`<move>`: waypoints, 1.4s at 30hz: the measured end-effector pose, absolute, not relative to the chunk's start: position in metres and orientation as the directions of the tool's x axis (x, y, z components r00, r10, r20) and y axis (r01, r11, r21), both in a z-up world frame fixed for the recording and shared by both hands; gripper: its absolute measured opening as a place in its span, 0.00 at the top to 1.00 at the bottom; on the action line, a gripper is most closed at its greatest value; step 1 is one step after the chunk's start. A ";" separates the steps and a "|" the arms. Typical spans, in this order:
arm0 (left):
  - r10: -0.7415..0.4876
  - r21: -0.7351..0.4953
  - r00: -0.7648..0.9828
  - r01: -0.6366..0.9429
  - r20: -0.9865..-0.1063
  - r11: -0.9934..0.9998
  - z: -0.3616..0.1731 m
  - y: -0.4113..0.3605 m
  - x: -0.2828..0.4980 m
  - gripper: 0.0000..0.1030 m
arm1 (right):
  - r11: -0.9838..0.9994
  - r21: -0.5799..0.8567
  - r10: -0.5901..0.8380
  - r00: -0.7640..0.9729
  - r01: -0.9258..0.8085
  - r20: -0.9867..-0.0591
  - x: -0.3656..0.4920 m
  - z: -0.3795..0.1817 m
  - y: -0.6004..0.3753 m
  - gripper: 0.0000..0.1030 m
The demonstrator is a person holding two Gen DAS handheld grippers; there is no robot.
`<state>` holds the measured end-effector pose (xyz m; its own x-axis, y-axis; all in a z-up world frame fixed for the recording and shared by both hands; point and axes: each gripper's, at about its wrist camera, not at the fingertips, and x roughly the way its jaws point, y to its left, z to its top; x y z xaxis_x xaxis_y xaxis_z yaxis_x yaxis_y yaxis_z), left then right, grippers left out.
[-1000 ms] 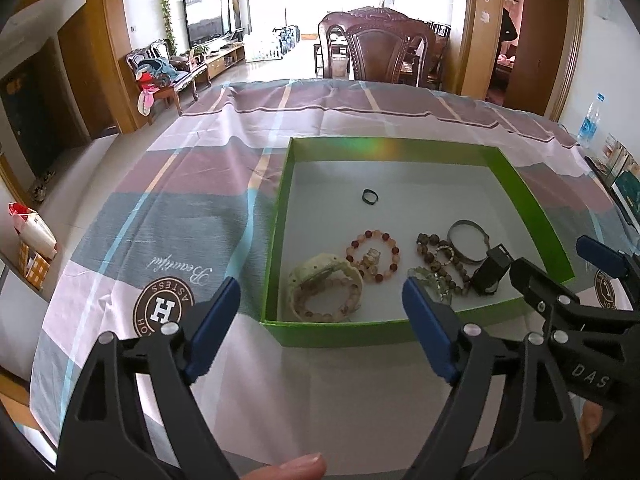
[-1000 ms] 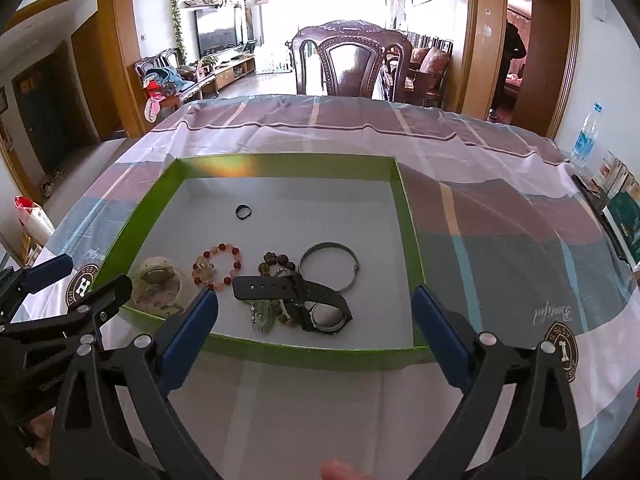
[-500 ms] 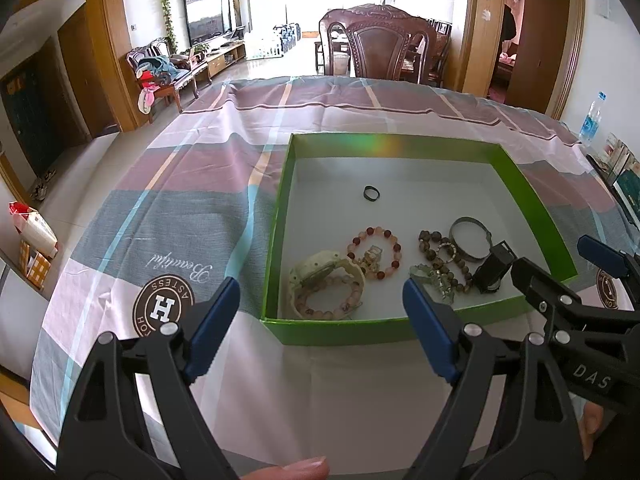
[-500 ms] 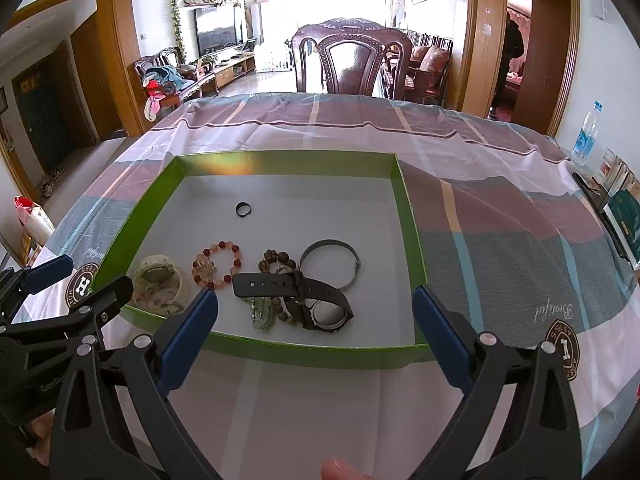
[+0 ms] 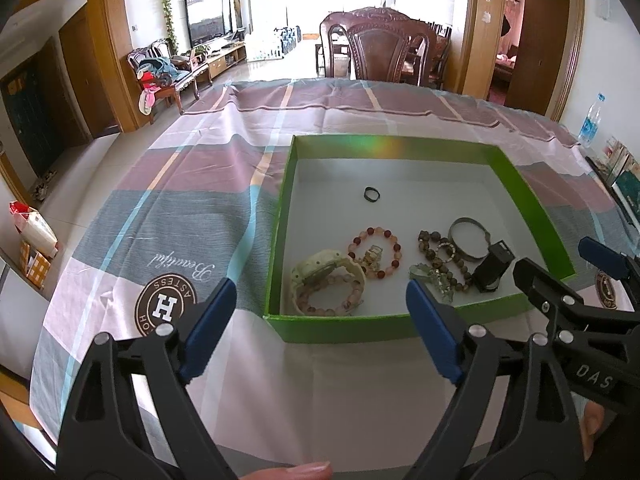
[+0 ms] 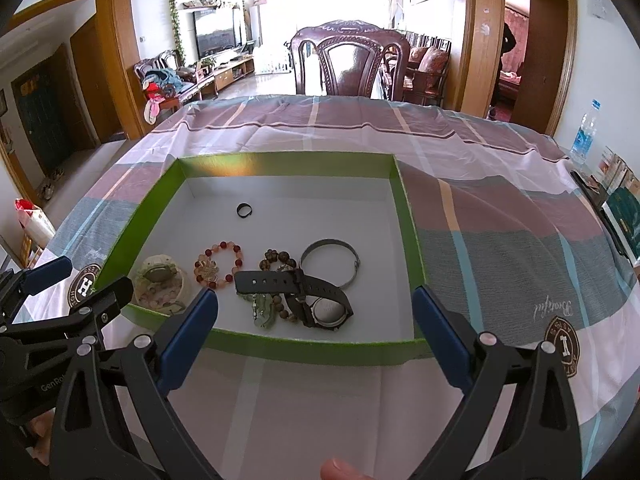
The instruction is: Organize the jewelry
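Both sets of jaws are standing wide apart, gripping nothing. Left gripper (image 5: pixel 316 320) is hovering at the lower centre of its frame, just short of the green box (image 5: pixel 282 216); right gripper (image 6: pixel 316 328) is doing the same in its own view.

All the jewelry is lying inside the box, bunched along the lower edge: cream watch (image 5: pixel 320 270) with a pink bead bracelet (image 5: pixel 332 300) lying on it at lower left, red bead bracelet (image 6: pixel 218 262) beside it, brown bead bracelet (image 6: pixel 280 260) tangled under the black watch (image 6: pixel 316 300), a jade pendant (image 6: pixel 262 312), silver bangle (image 6: pixel 330 262), small dark ring (image 6: pixel 244 210) alone higher up.

Step is reading ambiguous: pieces could be sitting gathered before sorting, or already dropped in (can't settle from this). Any pick here is calling for a narrow, precise pinch on one strand without dragging the tangle
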<state>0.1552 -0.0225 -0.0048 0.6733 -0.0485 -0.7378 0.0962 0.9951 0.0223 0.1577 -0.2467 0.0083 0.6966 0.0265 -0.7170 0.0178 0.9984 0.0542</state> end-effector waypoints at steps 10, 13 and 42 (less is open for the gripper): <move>-0.033 0.052 0.791 0.081 -0.611 0.995 0.018 -0.005 0.067 0.07 | 0.995 0.036 -0.053 0.799 0.093 -0.600 0.064 0.023 -0.244 0.03; -0.038 0.054 0.797 0.089 -0.603 0.995 0.021 -0.004 0.055 0.05 | 0.996 0.009 -0.062 0.809 0.083 -0.584 0.055 0.027 -0.234 0.03; -0.003 0.082 0.791 0.067 -0.612 0.994 0.018 -0.001 0.054 0.05 | 0.998 0.005 -0.046 0.817 0.060 -0.575 0.051 0.033 -0.222 0.03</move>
<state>0.0543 -0.0014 0.0181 0.7907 -0.0026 -0.6122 0.0668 0.9944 0.0821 0.0515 -0.2220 0.0332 0.8171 -0.0459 -0.5746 0.0597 0.9982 0.0051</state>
